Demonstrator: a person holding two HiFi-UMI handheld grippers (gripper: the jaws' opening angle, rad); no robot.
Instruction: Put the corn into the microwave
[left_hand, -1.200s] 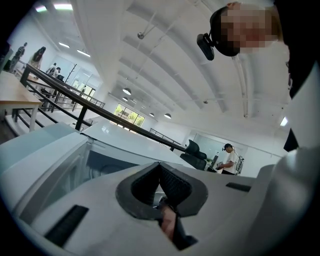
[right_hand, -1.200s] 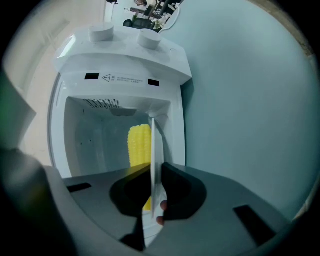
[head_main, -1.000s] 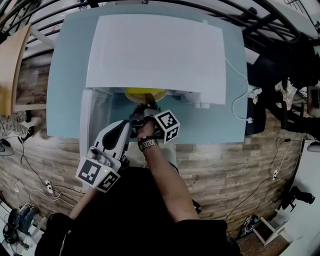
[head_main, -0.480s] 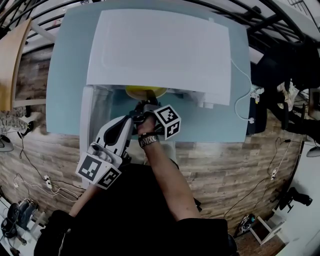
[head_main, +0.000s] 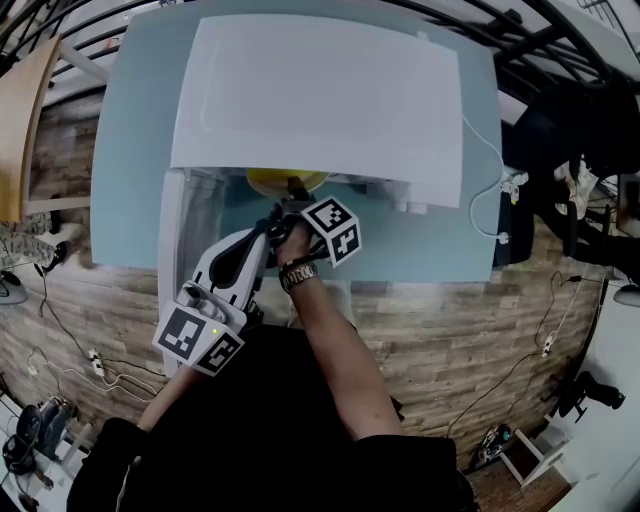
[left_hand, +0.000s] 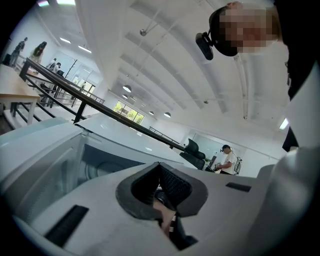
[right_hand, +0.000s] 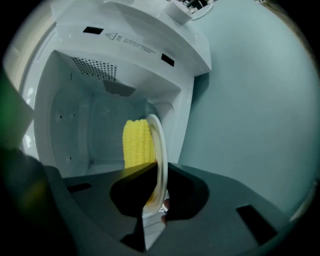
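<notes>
Nearly in: my right tongs (right_hand: 157, 197) are clamped on the rim of a pale plate (right_hand: 160, 150) carrying the corn (right_hand: 136, 142), held at the mouth of the open microwave (head_main: 320, 100) on the blue bench (head_main: 140, 150). Gripping the rim rather than the cob, I judge, keeps the corn steady for the slide into the cavity. My left tongs (left_hand: 163, 194) sit low beside the swung-open door (head_main: 172, 240), pressed together on nothing, apparently kept clear of the plate's path.
</notes>
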